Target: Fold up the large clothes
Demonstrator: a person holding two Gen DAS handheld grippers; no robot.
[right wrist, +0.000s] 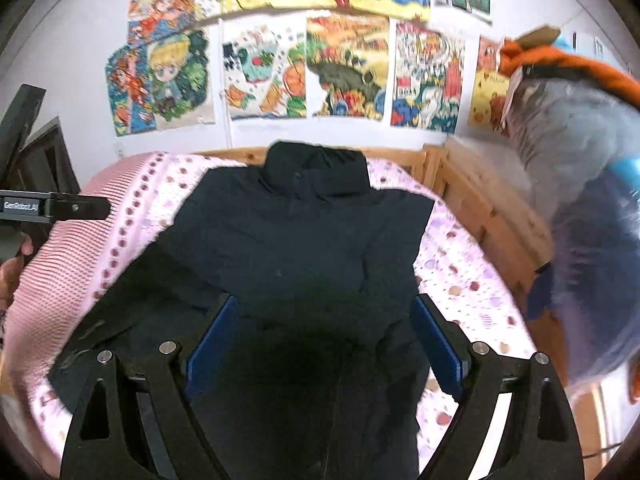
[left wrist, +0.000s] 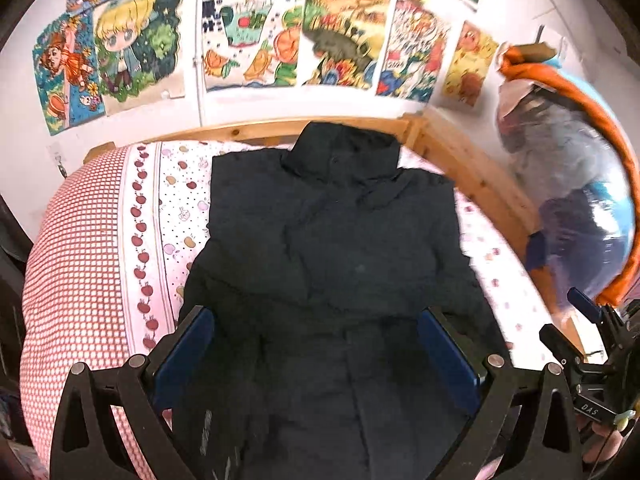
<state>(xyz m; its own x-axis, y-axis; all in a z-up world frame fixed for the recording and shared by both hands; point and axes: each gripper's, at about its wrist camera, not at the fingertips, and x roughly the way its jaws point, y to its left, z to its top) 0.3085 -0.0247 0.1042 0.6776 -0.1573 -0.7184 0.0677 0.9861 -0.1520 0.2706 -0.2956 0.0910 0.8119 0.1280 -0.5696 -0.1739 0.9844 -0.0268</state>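
A large black padded jacket (left wrist: 320,240) lies flat on the bed, collar toward the wall, with both sleeves folded in over the body. It also shows in the right wrist view (right wrist: 304,240). My left gripper (left wrist: 316,328) is open and empty, hovering above the jacket's lower half. My right gripper (right wrist: 324,316) is open and empty, also above the lower half, and appears at the right edge of the left wrist view (left wrist: 576,320). The left gripper's body shows at the left edge of the right wrist view (right wrist: 52,208).
The bed has a pink apple-print sheet (left wrist: 132,240) and a wooden frame (left wrist: 480,176) along the wall and right side. Colourful drawings (left wrist: 248,36) cover the wall. A bulky bagged bundle with orange fabric (left wrist: 580,168) stands at the right.
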